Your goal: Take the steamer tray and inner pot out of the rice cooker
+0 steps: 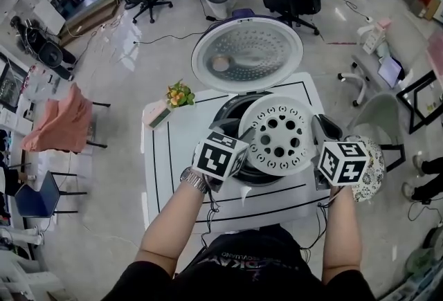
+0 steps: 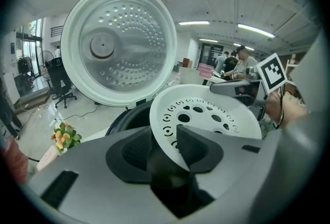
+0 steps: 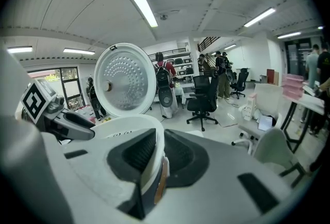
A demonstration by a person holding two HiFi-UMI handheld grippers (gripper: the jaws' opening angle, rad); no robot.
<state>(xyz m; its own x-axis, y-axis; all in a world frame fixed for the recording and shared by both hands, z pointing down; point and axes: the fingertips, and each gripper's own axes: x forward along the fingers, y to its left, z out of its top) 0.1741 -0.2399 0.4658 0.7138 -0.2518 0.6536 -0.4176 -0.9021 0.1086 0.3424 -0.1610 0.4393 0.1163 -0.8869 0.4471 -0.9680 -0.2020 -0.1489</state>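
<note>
The white perforated steamer tray hangs tilted over the open black rice cooker, whose round lid stands up behind it. My right gripper is shut on the tray's right rim, which runs between its pads in the right gripper view. My left gripper is at the tray's left rim. That rim lies between its jaws, and they do not plainly press on it. The tray hides most of the inner pot.
The cooker stands on a small white table with a little potted plant and a small white box at its back left. A patterned stool is to the right, an orange-draped chair to the left, office chairs beyond.
</note>
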